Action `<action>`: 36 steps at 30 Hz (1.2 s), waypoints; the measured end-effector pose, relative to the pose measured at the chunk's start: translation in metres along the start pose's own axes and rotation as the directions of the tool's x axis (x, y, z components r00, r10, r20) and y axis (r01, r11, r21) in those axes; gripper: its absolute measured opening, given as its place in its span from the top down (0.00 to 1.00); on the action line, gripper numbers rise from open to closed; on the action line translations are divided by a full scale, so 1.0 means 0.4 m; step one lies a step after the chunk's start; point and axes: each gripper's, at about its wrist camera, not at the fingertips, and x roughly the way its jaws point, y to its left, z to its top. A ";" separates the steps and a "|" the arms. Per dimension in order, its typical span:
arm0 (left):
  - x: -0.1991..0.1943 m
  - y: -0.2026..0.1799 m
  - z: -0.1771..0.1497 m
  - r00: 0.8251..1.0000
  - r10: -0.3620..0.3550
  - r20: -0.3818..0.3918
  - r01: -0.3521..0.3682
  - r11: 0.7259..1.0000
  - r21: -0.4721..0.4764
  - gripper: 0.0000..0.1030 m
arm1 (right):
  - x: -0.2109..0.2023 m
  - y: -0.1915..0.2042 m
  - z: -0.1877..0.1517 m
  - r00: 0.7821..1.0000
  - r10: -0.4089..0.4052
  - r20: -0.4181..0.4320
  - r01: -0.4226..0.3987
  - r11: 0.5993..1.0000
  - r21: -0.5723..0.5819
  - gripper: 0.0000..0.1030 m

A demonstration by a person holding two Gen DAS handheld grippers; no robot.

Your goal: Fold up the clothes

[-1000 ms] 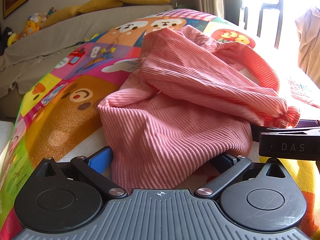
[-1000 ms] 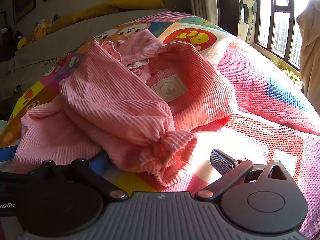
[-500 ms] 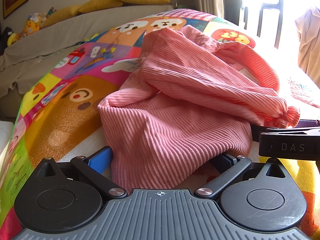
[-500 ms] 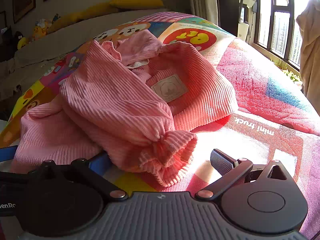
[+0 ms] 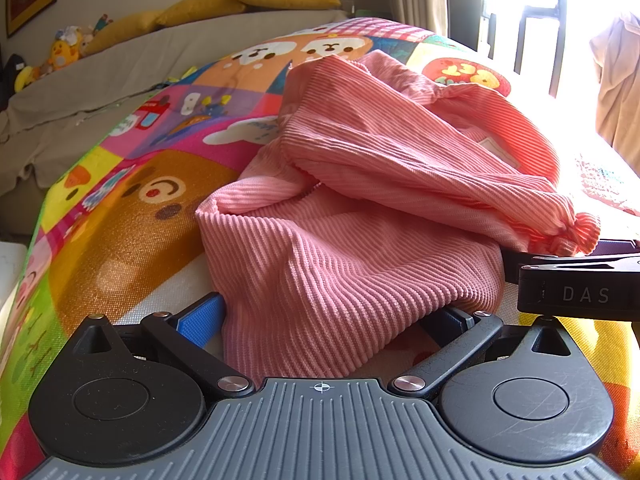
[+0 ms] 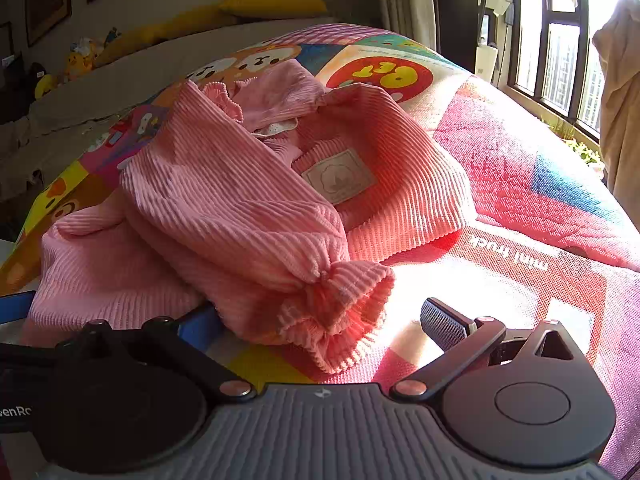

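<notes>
Pink ribbed garment bunched between both tools

Pink garment (image 5: pixel 352 264) lies crumpled on the cartoon play mat (image 5: pixel 120 240). Left gripper (image 5: pixel 320 320) is spread, hem lying between its fingers. Right gripper (image 6: pixel 320 328) is spread too, the cuff (image 6: pixel 340 320) resting between them.

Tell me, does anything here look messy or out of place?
Only the pink ribbed sweater: it lies bunched on the cartoon play mat, one sleeve flopped across its body, cuff near the right claw, hem between the left claw's open fingers. Nothing looks damaged.

Both wrist cams low, close — share pink garment (image 5: pixel 360 240) (image 6: pixel 240 208).
</notes>
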 end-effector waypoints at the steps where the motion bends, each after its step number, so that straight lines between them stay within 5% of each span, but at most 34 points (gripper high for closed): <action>1: 0.000 0.000 0.000 1.000 0.000 0.000 0.000 1.000 0.000 0.00 | 0.001 0.000 0.001 1.000 0.000 0.000 0.000 1.000 0.000 0.00; 28: 0.027 0.000 0.015 1.000 -0.001 -0.001 0.001 1.000 0.002 0.00 | 0.018 0.015 0.012 0.999 -0.033 -0.009 0.033 0.999 -0.029 0.00; 36: 0.033 0.008 0.028 0.998 -0.020 -0.054 0.020 1.000 0.000 0.00 | 0.017 -0.007 0.029 0.998 0.030 -0.057 -0.033 0.998 -0.046 0.00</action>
